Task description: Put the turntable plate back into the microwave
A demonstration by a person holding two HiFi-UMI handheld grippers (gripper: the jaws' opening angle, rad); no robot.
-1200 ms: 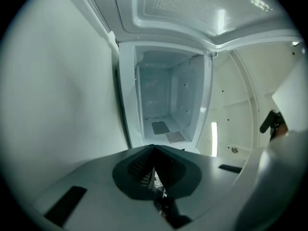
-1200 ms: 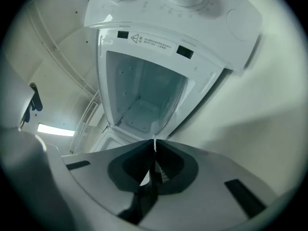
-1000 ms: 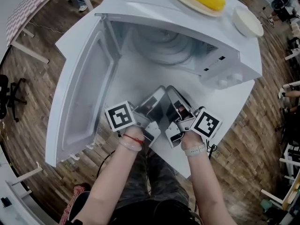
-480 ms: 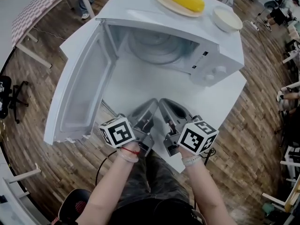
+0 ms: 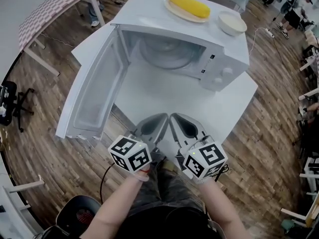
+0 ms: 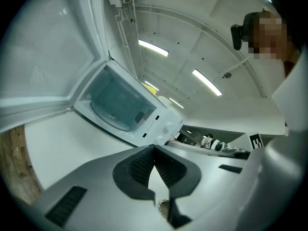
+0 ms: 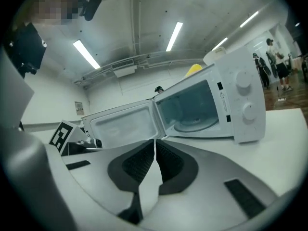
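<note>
Turntable plate (image 5: 167, 54) sitting inside the open microwave (image 5: 222, 59) at the worktop's (image 5: 149, 91) far side, door (image 5: 92, 96) hanging open leftward, left gripper (image 5: 160, 119) and right gripper (image 5: 175, 118) hovering side by side at the near edge, both pairs of fingers (image 6: 140, 167) pressing together on nothing, well apart from the plate.

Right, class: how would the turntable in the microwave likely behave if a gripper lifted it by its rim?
The turntable looks like clear glass, so probably stiff, fairly heavy and breakable. Its smooth surface may slip between jaws. Round and flat, it should lie steady but could roll on edge.
</note>
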